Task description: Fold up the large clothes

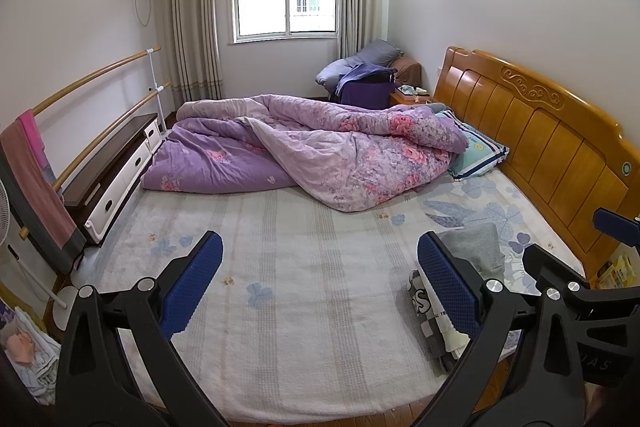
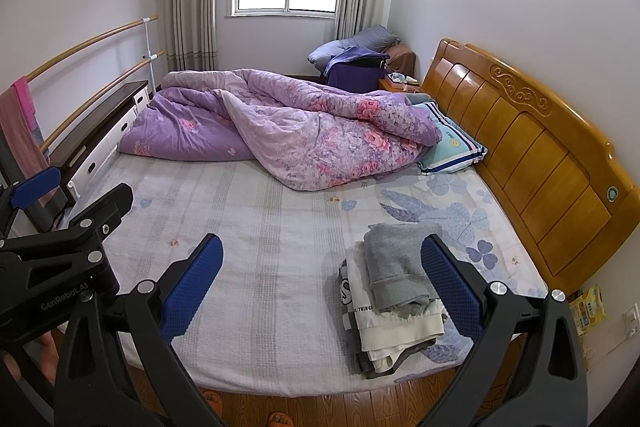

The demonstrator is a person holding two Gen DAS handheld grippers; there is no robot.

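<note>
A small stack of clothes [image 2: 394, 301] is sitting at the near edge of the bed [image 2: 256, 267], toward the wooden headboard [image 2: 532, 155], while both hand-held grippers are hovering above the mattress with nothing in them. The right hand-held gripper [image 2: 322, 283] is standing wide apart, its blue pads framing the stack's left half; the left hand-held gripper [image 1: 320, 283] is likewise spread, the same stack showing just behind its right pad.

The stack is looking soft and light — a grey knit garment [image 2: 394, 267] is lying on top, rolled rather than flat, with a cream piece bearing dark lettering beneath it and a checked black-and-white layer under that. The knit is likely to sag and stretch when lifted, so a pinch at a hem or a shoulder seam, one corner per gripper, seems the surest hold; a grab at mid-cloth would probably bunch it. The layers are resting loosely and could slide off one another — or over the bed's edge.

Across the far side of the bed a purple floral quilt [image 2: 288, 131] is lying crumpled, partly covering a striped pillow [image 2: 452, 147].
</note>
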